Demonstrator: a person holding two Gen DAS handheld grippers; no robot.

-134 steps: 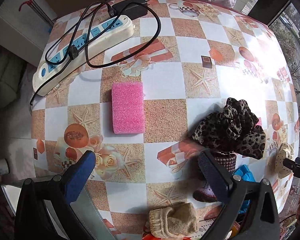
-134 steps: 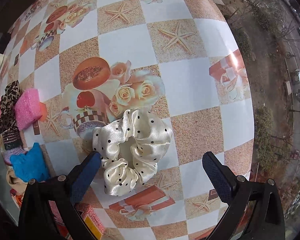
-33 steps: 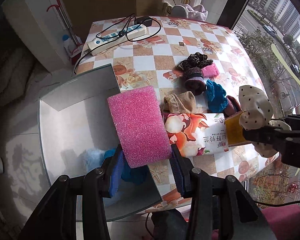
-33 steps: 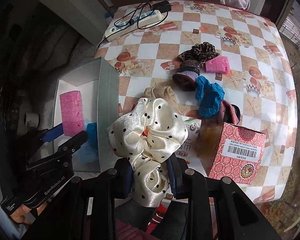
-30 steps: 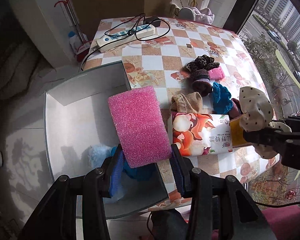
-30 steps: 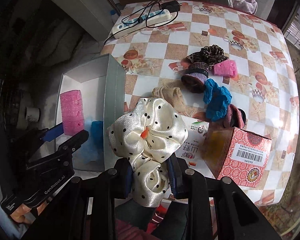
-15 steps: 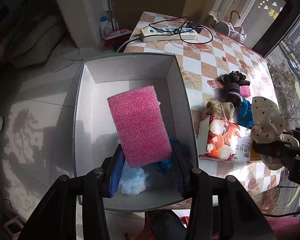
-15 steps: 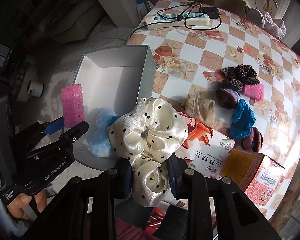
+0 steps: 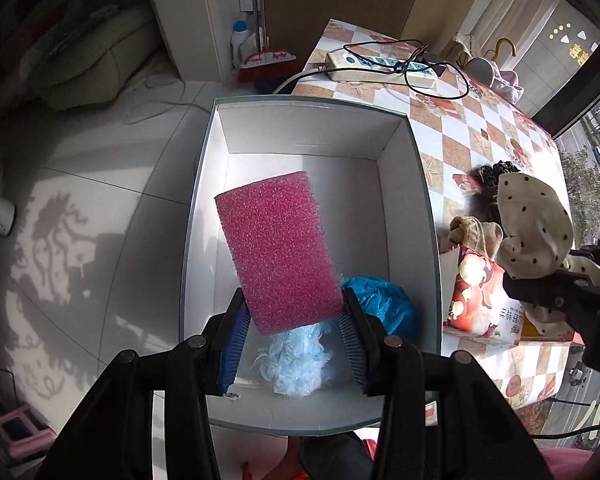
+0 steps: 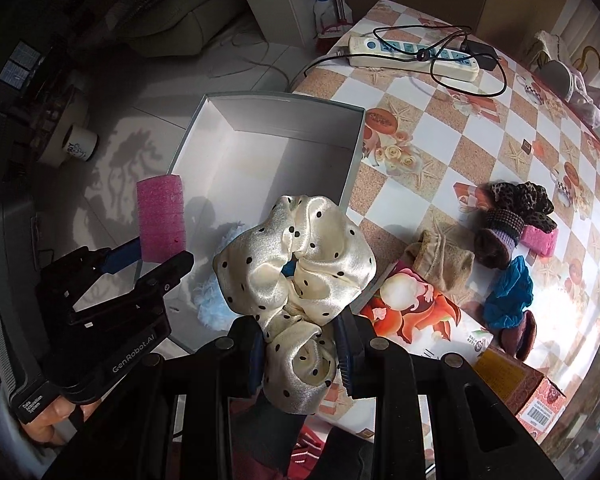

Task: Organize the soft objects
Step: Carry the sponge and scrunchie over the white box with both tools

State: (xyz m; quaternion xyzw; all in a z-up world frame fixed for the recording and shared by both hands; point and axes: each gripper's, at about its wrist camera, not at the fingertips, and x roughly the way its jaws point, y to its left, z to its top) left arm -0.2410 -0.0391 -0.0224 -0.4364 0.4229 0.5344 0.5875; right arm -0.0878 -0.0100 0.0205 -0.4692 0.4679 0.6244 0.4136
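My left gripper (image 9: 294,320) is shut on a pink sponge (image 9: 278,248) and holds it above the open white box (image 9: 312,136). The sponge also shows in the right wrist view (image 10: 161,218). In the box lie a pale blue fluffy piece (image 9: 296,364) and a blue scrunchie (image 9: 384,308). My right gripper (image 10: 300,350) is shut on a cream polka-dot scrunchie (image 10: 296,264), held above the box's right wall (image 10: 350,168); it also shows in the left wrist view (image 9: 534,232).
On the checked table (image 10: 480,128) lie a tan glove (image 10: 440,264), a leopard scrunchie (image 10: 522,198), a small pink sponge (image 10: 540,240), a blue scrunchie (image 10: 508,294), a tissue pack (image 10: 416,312), a red carton (image 10: 540,402) and a power strip (image 10: 412,58). Floor lies left of the box.
Both grippers have moved left from over the table to over the box, each still holding its item. The box now fills the left wrist view.
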